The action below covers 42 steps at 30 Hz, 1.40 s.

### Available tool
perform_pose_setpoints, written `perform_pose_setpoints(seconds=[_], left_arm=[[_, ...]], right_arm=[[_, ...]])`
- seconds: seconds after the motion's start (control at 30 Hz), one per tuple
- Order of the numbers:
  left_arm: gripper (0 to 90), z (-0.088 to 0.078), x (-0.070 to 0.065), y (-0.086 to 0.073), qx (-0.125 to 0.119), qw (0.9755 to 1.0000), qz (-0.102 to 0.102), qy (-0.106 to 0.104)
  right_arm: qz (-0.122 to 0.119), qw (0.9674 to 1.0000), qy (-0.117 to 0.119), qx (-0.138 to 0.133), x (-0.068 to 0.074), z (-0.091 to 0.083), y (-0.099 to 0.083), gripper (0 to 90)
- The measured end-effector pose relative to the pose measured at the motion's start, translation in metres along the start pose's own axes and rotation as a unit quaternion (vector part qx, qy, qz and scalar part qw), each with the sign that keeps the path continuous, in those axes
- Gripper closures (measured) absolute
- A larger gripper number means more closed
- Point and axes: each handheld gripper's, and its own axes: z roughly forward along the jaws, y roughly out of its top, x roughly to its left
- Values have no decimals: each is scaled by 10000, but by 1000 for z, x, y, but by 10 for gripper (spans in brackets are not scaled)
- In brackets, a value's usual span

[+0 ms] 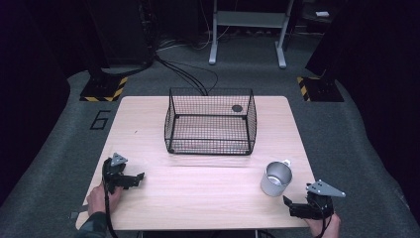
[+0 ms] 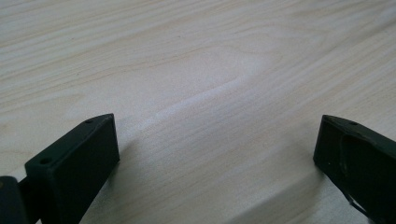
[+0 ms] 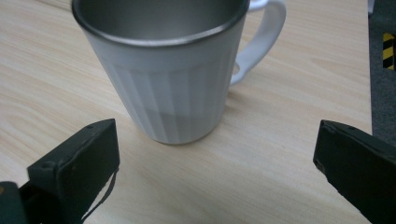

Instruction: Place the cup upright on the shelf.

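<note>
The metal mug (image 1: 276,178) stands upright near the bench's (image 1: 198,193) front right corner, just ahead of the right gripper (image 1: 293,204), whose jaws are spread and apart from it. The left gripper (image 1: 136,178), also spread, rests near the front left corner.

Mug (image 1: 276,179) near right gripper (image 1: 293,205), wire basket (image 1: 211,124) beyond
</note>
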Motion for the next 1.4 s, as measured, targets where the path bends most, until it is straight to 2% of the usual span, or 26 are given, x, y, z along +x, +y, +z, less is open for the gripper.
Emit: perform_pose_setpoints(seconds=[0.4, 0.53, 0.6, 0.8, 0.9, 1.07, 1.4], left_arm=[[0, 0, 0, 0, -22, 10000, -10, 7], [0, 1, 1, 0, -32, 10000, -31, 28], [1, 1, 1, 0, -29, 10000, -29, 29], [0, 1, 1, 0, -33, 10000, -30, 31], [0, 1, 1, 0, -31, 10000, -27, 30], [0, 1, 0, 0, -43, 9999, -89, 22], [1, 1, 1, 0, -42, 10000, -83, 23]], right_arm=[[-17, 9999, 90, -137, 10, -11, 21, 0], [-224, 9995, 155, -176, 15, -13, 31, 0], [-241, 9994, 148, -178, 16, -13, 33, 0], [-379, 9990, 156, -191, 18, -7, 47, 0], [-466, 9986, 197, -118, 18, 1, 55, 0], [-525, 9983, 255, -45, 18, 11, 59, 0], [-641, 9977, 177, 112, 19, 27, 66, 0]])
